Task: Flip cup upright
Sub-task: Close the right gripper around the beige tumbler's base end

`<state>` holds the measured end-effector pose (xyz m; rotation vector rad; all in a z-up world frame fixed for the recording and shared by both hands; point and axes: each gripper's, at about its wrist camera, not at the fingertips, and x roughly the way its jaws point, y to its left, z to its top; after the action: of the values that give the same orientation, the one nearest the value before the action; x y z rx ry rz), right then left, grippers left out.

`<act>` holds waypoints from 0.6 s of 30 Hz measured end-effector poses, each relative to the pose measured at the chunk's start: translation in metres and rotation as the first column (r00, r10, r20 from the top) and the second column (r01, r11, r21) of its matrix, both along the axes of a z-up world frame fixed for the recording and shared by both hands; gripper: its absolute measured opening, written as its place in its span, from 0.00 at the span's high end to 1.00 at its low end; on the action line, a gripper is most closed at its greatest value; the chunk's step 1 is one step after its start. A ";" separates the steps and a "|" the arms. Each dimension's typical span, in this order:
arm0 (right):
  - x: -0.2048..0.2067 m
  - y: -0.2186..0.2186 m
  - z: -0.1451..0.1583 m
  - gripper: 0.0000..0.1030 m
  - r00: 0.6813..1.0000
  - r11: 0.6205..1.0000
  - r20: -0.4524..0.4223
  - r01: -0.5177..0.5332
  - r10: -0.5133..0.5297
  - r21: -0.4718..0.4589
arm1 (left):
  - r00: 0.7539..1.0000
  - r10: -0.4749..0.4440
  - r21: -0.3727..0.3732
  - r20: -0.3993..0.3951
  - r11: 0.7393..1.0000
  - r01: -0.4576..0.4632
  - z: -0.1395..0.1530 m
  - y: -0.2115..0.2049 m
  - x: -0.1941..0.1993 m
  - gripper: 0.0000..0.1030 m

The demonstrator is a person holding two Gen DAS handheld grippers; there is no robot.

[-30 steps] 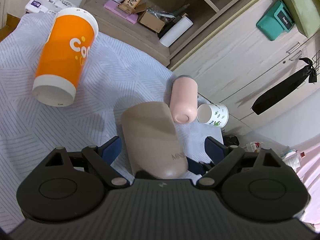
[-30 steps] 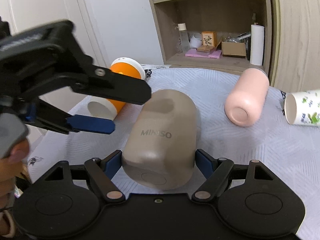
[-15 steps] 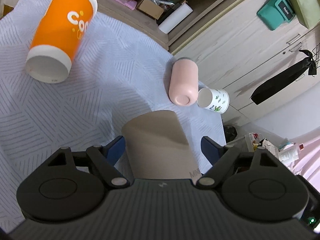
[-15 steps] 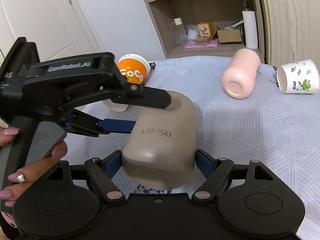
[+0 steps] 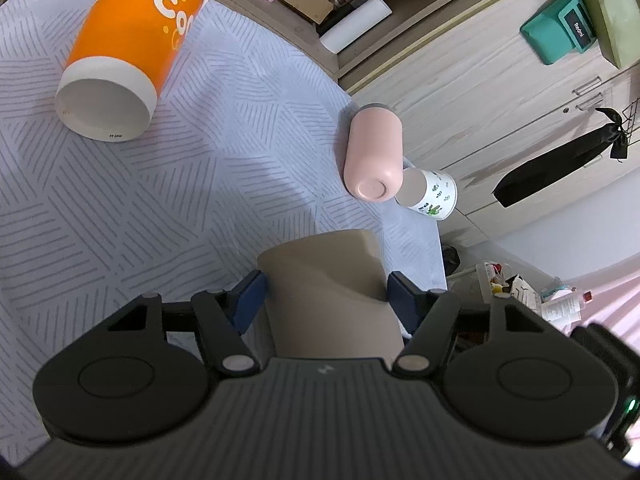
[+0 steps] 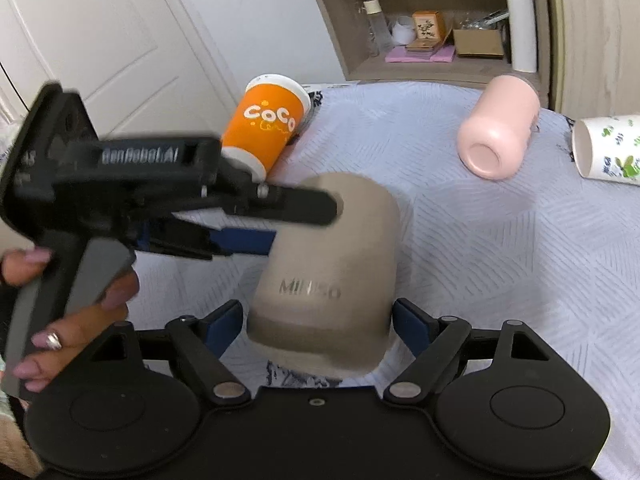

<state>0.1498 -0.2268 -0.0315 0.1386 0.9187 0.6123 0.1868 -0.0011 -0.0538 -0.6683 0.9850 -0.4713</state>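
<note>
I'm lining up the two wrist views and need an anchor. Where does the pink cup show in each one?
Left wrist view: the pink cup lies on its side right of centre, at the far edge of the table, just left of the white floral paper cup.
Right wrist view: the pink cup lies upper right, base facing the camera.
Shared landmark: the orange CoCo cup.

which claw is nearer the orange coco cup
Left. The left claw reaches across the taupe cup, just in front of the orange cup. The right claw sits further back, at the taupe cup's near end.
</note>
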 end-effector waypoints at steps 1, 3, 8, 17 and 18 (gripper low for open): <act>0.002 0.000 0.002 0.15 1.000 1.000 -0.005 -0.007 0.007 0.003 | 1.000 -0.001 -0.002 -0.002 1.000 0.001 -0.001 0.000 0.000 0.35; 0.012 0.000 0.006 0.13 0.999 1.000 -0.020 -0.028 0.028 0.013 | 1.000 -0.003 -0.010 -0.006 1.000 0.003 -0.001 0.001 0.001 0.35; 0.032 0.000 -0.003 0.13 0.993 0.999 -0.115 -0.020 0.025 0.045 | 1.000 -0.008 -0.014 0.002 1.000 0.008 -0.003 0.001 0.000 0.35; 0.063 -0.011 -0.035 0.19 0.951 0.976 -0.308 0.038 0.030 0.212 | 1.000 0.003 -0.037 -0.024 0.999 -0.004 -0.007 0.005 0.000 0.35; 0.063 -0.012 -0.036 0.20 0.951 0.974 -0.306 0.038 0.033 0.221 | 1.000 0.002 -0.039 -0.026 0.999 -0.003 -0.007 0.004 0.000 0.35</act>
<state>0.2126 -0.2387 -0.0672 0.4495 1.1486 0.7038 0.1868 0.0033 -0.0610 -0.7124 1.0015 -0.4813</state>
